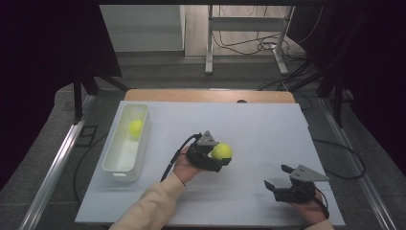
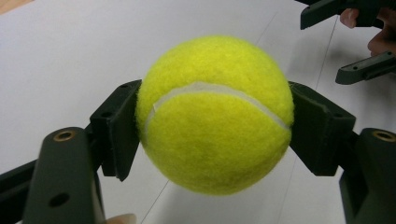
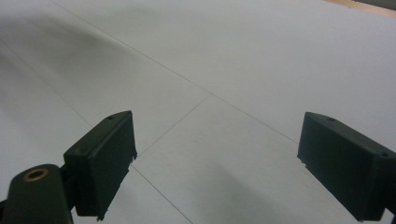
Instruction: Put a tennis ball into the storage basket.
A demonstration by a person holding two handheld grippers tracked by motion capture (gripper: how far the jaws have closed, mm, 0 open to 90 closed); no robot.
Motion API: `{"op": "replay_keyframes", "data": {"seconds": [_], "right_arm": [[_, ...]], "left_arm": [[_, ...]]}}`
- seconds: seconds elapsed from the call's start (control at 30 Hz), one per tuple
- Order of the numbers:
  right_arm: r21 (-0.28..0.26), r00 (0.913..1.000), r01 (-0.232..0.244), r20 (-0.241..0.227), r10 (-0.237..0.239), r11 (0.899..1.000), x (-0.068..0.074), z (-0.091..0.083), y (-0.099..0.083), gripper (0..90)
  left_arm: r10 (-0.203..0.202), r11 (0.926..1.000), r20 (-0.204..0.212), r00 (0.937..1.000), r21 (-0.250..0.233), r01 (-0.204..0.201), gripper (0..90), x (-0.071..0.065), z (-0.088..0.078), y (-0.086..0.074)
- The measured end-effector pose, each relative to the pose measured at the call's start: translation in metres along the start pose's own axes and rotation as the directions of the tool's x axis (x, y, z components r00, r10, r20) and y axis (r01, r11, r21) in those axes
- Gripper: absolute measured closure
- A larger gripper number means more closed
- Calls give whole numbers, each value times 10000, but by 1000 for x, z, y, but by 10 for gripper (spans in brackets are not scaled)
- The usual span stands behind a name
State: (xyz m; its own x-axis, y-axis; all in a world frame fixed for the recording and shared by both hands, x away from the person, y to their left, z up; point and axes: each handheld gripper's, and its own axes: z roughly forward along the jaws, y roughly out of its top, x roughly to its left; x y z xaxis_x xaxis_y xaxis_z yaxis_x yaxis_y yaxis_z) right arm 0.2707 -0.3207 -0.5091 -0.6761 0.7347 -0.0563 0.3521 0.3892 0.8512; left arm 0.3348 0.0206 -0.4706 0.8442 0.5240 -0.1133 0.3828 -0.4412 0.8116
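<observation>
Clearly, the tennis ball (image 2: 215,114) sits between the two jaws of the left claw (image 1: 218,155), and both black pads (image 2: 116,126) press on its sides, so it is gripped firmly. From the left gripper view the ball hangs a little above the white table (image 1: 268,129), with its shadow on the surface below it. From the high view this ball is near the middle of the table, held out from the left hand (image 1: 184,167). The right claw (image 1: 280,177) rests at the near right part of the table, well apart from the ball, with its jaws wide and nothing between them. A second tennis ball (image 1: 136,127) lies inside the white bin (image 1: 125,167) at the left side of the table.
</observation>
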Motion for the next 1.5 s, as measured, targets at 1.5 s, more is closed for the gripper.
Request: {"op": "replay_keyframes", "data": {"seconds": [1.5], "right_arm": [[33,9999,80,64,-80,10000,2,0,1,119]], "left_arm": [[-335,9970,-712,9969,-715,284,265,15,-61,-15]]}}
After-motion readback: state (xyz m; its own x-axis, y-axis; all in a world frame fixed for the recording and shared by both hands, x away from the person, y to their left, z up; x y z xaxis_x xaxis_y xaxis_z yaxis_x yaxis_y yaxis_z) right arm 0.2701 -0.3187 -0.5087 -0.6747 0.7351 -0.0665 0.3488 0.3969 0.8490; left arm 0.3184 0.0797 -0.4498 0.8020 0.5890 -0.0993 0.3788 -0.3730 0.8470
